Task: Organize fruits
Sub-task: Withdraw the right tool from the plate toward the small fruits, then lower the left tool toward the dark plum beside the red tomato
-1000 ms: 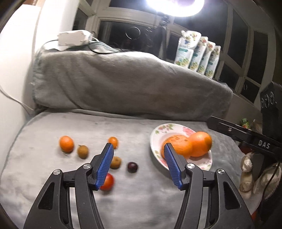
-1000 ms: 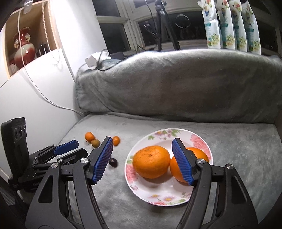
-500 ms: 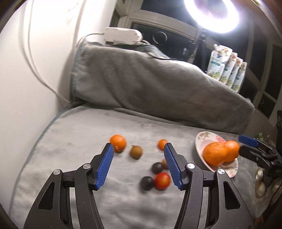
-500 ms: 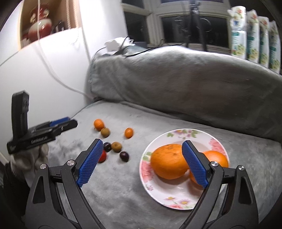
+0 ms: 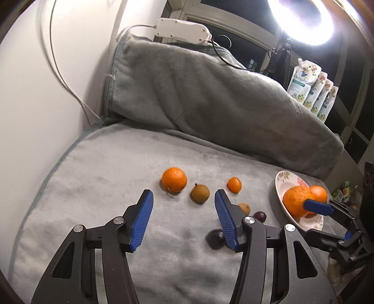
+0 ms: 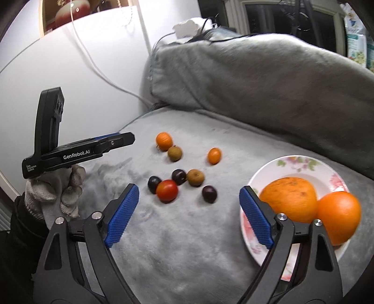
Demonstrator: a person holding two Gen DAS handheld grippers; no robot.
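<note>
Loose fruits lie on the grey blanket: a small orange (image 5: 174,179), a brown fruit (image 5: 199,193), a tiny orange (image 5: 234,185) and dark plums (image 5: 216,238). My left gripper (image 5: 183,196) hovers just short of the orange and brown fruit, its jaws closing with nothing between them. In the right wrist view a red tomato (image 6: 167,190), dark plums (image 6: 209,193) and a second brown fruit (image 6: 195,177) sit ahead of my right gripper (image 6: 188,189), whose wide jaws are closing, empty. A floral plate (image 6: 289,161) holds two big oranges (image 6: 288,198).
A blanket-covered backrest (image 5: 210,93) rises behind the fruit. A white wall (image 5: 46,93) with a cable bounds the left side. A gloved hand (image 6: 53,191) holds the left gripper (image 6: 121,140). Pouches (image 5: 313,93) and a ring light (image 5: 301,21) stand by the window.
The left wrist view swung left from the plate to the loose fruits, and its jaws narrowed a little. My right gripper spread wider and shifted left, bringing the loose fruits between its fingers' lines.
</note>
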